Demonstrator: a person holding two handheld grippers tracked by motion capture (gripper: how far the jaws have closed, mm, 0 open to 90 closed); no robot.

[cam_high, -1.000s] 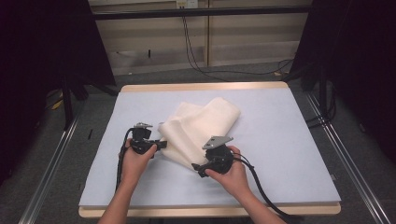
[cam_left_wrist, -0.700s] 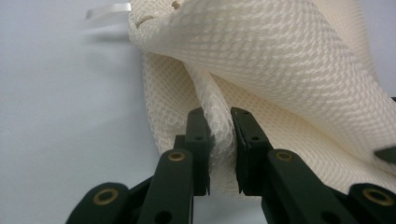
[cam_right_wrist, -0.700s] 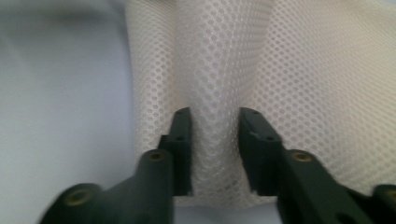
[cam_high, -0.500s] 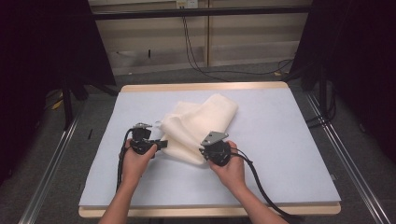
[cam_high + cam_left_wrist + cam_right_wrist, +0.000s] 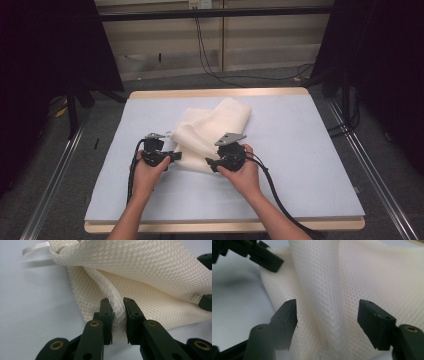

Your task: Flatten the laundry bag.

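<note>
where the cream mesh cloth lies crumpled on the pale blue mat, it sits near the middle of the table, a little toward the person's side, with one fold rising toward the far right and the bunched edge nearest the two hands. the left gripper comes at this near edge from the left, and in the left gripper view its jaws are pinched on a gathered ridge of the mesh, the fabric squeezed between the two black pads and spreading out above and to the right. the right gripper meets the same near edge from the right, close to the left one, so the cloth's lower border lies between the two tools. in the right gripper view its jaws stand wide apart, having just been opening, with a soft fold of the mesh running up between them but not pressed by either pad; the other gripper's black jaw shows at the upper left against the cloth's edge. a white ribbon-like tag sticks out from the cloth's far corner in the left gripper view; no writing on it can be read. the weave is a fine honeycomb pattern, plain and unmarked where it is visible.
</note>
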